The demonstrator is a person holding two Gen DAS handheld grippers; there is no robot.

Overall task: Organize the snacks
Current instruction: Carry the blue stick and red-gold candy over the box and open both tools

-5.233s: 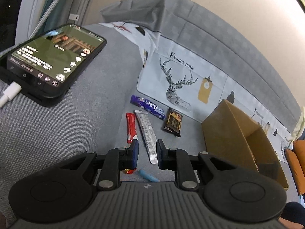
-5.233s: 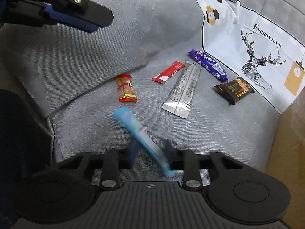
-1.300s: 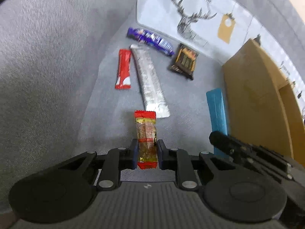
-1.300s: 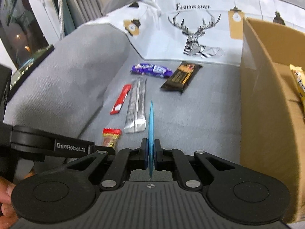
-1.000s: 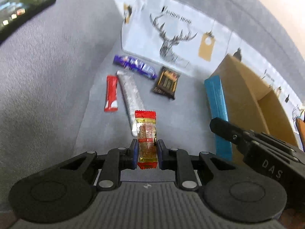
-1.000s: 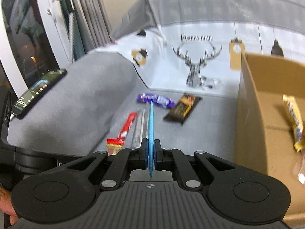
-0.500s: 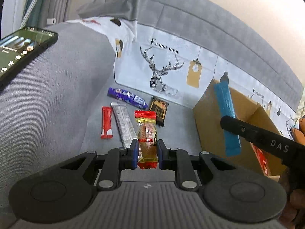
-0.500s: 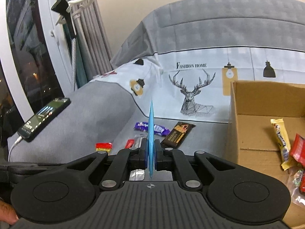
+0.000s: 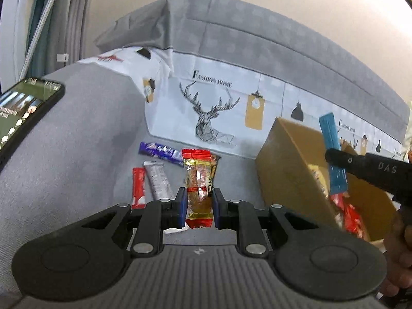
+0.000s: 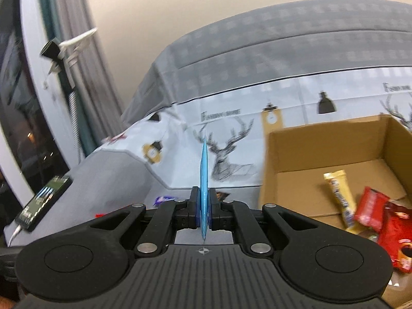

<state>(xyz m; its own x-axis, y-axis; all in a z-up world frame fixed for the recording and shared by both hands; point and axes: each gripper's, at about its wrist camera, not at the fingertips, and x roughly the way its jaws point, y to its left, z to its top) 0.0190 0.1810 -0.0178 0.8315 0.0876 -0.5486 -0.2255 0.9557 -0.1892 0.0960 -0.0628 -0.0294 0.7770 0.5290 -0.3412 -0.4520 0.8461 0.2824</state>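
Only the left wrist view shows the loose snacks on the sofa (image 9: 77,154) left of the box (image 9: 285,170): a purple bar (image 9: 159,152), a red stick (image 9: 138,190) and a silver packet (image 9: 159,182). The right wrist view shows the box's inside, holding a yellow bar (image 10: 340,195) and red packets (image 10: 370,206). That view is blurred, and a dark bar behind the peanut bar is mostly hidden. The left tongs (image 9: 197,206) pinch a peanut bar (image 9: 198,188) upright, left of the box. The right tongs (image 10: 204,208) pinch a blue stick (image 10: 204,175) edge-on, over the box in the left view.
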